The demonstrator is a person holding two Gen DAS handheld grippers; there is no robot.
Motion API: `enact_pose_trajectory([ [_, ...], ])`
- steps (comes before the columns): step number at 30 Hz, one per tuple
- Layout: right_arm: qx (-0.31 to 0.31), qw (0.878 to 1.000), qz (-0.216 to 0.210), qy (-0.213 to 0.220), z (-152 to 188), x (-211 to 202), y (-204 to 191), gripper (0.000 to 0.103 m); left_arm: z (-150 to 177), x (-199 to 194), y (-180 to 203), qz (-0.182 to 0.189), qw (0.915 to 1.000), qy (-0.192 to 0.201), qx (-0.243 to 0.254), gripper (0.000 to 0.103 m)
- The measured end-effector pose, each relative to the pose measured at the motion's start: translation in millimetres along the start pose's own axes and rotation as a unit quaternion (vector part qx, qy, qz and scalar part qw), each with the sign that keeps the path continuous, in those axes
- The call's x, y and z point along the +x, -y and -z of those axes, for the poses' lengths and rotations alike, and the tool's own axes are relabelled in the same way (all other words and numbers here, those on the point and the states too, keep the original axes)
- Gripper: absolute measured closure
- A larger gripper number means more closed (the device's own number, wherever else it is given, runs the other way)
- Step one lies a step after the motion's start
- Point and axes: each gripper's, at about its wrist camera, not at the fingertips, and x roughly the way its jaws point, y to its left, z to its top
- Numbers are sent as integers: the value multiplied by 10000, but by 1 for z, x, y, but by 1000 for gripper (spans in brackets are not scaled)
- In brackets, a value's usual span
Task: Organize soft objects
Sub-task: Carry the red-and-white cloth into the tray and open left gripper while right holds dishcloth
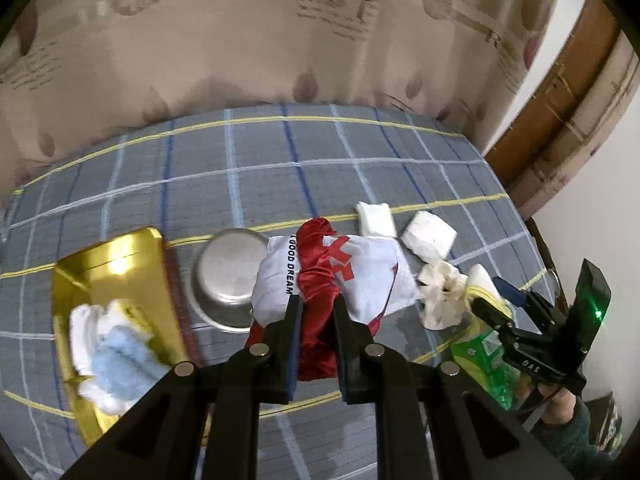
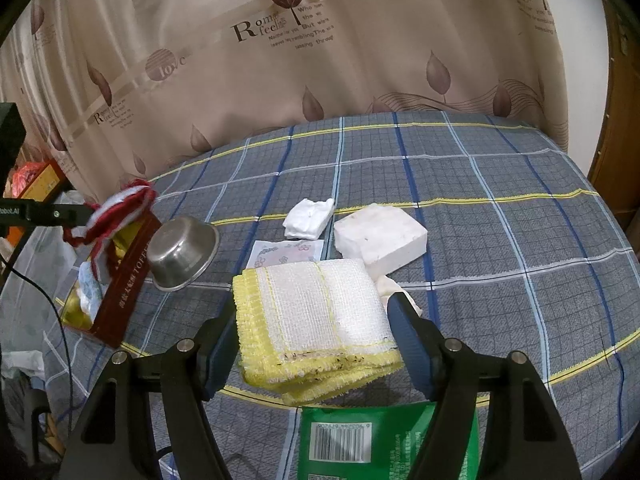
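Note:
My left gripper [image 1: 319, 314] is shut on a red and white satin cloth [image 1: 352, 276], which hangs bunched from its fingers above the bed. In the right wrist view that left gripper [image 2: 82, 214] holds the red and white cloth [image 2: 120, 210] over the gold box [image 2: 128, 284]. The gold box [image 1: 108, 256] has blue and white soft cloths [image 1: 108, 344] in it. My right gripper [image 2: 312, 312] stands open, with its fingers on either side of a folded yellow and white cloth [image 2: 316, 304] that lies flat. From the left wrist view the right gripper [image 1: 494, 296] sits low at the right.
A steel bowl [image 2: 184, 252] lies tipped beside the box on the checked bedspread [image 2: 480, 208]. Beyond the yellow cloth are a white foam block [image 2: 380, 240], a folded white tissue [image 2: 308, 218] and a floral packet [image 2: 284, 254]. A green packet [image 2: 380, 440] lies near me. A curtain hangs behind.

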Motion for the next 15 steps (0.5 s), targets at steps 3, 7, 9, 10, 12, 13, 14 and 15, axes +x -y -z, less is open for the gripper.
enact_pose_trajectory([
  [3, 3, 10000, -6, -3, 0, 0, 0, 35, 0, -13, -17, -166, 9998, 83, -114, 89],
  [7, -7, 10000, 1, -4, 0, 0, 0, 35, 1, -28, -43, -421, 9985, 171, -297, 89],
  [9, -11, 10000, 21, -3, 0, 0, 0, 35, 2, -35, -59, -556, 9973, 217, -425, 89],
  [10, -8, 10000, 14, -7, 0, 0, 0, 35, 2, -37, -66, -622, 9966, 231, -486, 88],
  [12, -3, 10000, 9, -8, 1, 0, 0, 35, 4, -41, -83, -743, 9950, 252, -617, 89],
  [13, -6, 10000, 11, -10, 0, 0, 0, 35, 5, -43, -93, -824, 9938, 258, -707, 89],
  [14, -4, 10000, 9, -15, 0, 0, 0, 35, 5, -43, -101, -867, 9930, 254, -761, 88],
  [15, 1, 10000, 3, -21, 1, 0, 0, 35, 6, -44, -110, -908, 9920, 259, -838, 88],
])
